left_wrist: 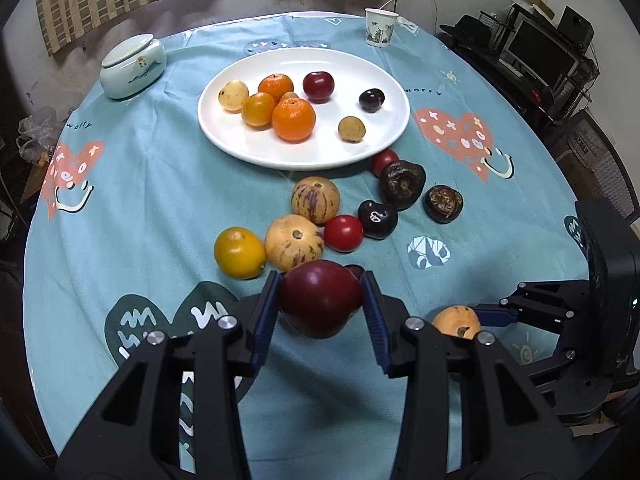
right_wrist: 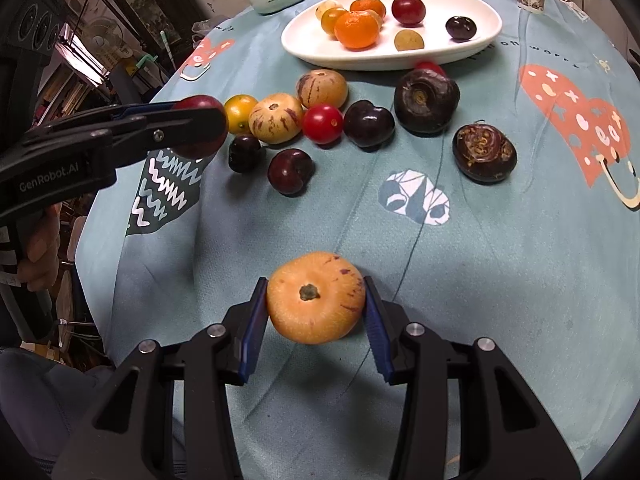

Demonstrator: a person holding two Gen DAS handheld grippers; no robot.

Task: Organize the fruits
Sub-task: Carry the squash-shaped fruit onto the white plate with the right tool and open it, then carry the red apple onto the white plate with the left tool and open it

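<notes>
Clamped in my left gripper [left_wrist: 321,300]: dark red round plum [left_wrist: 320,300]. My right gripper [right_wrist: 316,300] grips striped orange-yellow pepino melon [right_wrist: 316,298]. White oval plate [left_wrist: 384,136] lies at twelve o'clock on the tabletop [left_wrist: 160,200].

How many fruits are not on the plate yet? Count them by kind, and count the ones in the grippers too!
Striped yellow fruits: 3
Dark cherries: 3
Red tomatoes: 2
Brown water chestnuts: 2
Yellow fruit: 1
Big red plum: 1
Total: 12
</notes>
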